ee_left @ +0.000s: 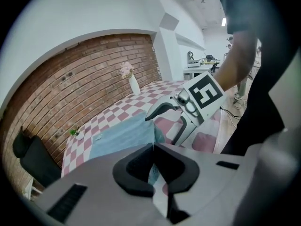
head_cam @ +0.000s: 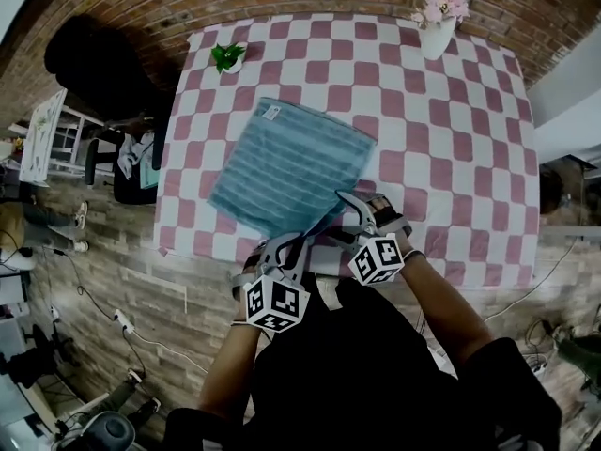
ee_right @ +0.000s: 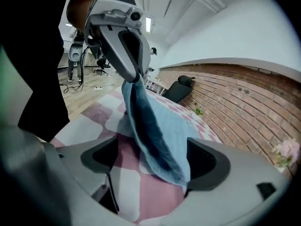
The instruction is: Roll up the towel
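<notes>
The left gripper (ee_left: 153, 149) clamps the towel (head_cam: 291, 163) corner; the right gripper (ee_right: 150, 164) stands wide, towel hanging between, ungripped. A one-sided lift may skew the roll

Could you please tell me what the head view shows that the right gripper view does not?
Head view only: the white label on the far corner of the towel, and the right hand-held gripper from outside. Right gripper view only: that gripper's jaws standing apart, a hanging fold of towel between them. Both: the blue towel on the checked tablecloth, its near corner pinched up by the left hand-held gripper.
</notes>
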`<state>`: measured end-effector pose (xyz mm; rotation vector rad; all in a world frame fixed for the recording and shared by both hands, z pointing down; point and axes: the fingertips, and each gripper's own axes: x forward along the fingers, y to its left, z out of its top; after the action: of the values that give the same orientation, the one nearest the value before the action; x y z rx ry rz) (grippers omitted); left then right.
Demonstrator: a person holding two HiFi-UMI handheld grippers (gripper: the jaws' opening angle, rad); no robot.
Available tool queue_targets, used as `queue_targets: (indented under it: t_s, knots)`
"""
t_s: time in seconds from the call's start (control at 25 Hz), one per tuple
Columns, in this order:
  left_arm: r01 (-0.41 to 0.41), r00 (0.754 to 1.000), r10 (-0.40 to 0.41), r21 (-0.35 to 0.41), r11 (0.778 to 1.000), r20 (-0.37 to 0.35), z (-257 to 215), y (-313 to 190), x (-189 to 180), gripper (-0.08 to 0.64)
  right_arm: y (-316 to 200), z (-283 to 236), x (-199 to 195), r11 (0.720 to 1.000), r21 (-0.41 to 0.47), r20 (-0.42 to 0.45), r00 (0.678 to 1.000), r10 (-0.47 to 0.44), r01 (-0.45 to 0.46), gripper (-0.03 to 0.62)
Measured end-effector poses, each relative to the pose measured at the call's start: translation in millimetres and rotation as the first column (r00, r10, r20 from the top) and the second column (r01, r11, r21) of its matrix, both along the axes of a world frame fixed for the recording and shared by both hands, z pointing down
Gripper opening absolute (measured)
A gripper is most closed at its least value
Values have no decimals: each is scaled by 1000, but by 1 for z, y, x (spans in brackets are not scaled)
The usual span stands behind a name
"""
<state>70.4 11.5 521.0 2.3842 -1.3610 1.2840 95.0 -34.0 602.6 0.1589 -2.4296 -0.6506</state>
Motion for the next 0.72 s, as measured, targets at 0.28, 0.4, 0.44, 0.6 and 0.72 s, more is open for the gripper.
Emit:
queue_targets:
  t_s: [0.28, 0.4, 0.44, 0.6, 0.72]
  knots:
    - [4, 1000, -4, 14, 1000, -14, -11, 2, -3, 8, -47, 14, -3, 998, 55, -85, 996, 25, -20, 379]
    - [4, 1000, -3, 27, 1000, -23, -16, 1, -7, 6, -73, 16, 7, 997, 48, -99, 993, 62, -58, 348]
    - [2, 1000, -1, 31, 1000, -27, -19, 0, -7, 6, -82, 17, 10, 996, 48, -105, 991, 78, -73, 322]
    - [-11, 999, 12, 44, 999, -42, -28, -1, -9, 6, -115, 20, 23, 989, 55, -131, 981, 146, -140, 284]
    - [-11, 998, 14, 53, 999, -58, -34, -3, -11, 7, -136, 20, 26, 984, 79, -148, 975, 167, -157, 264]
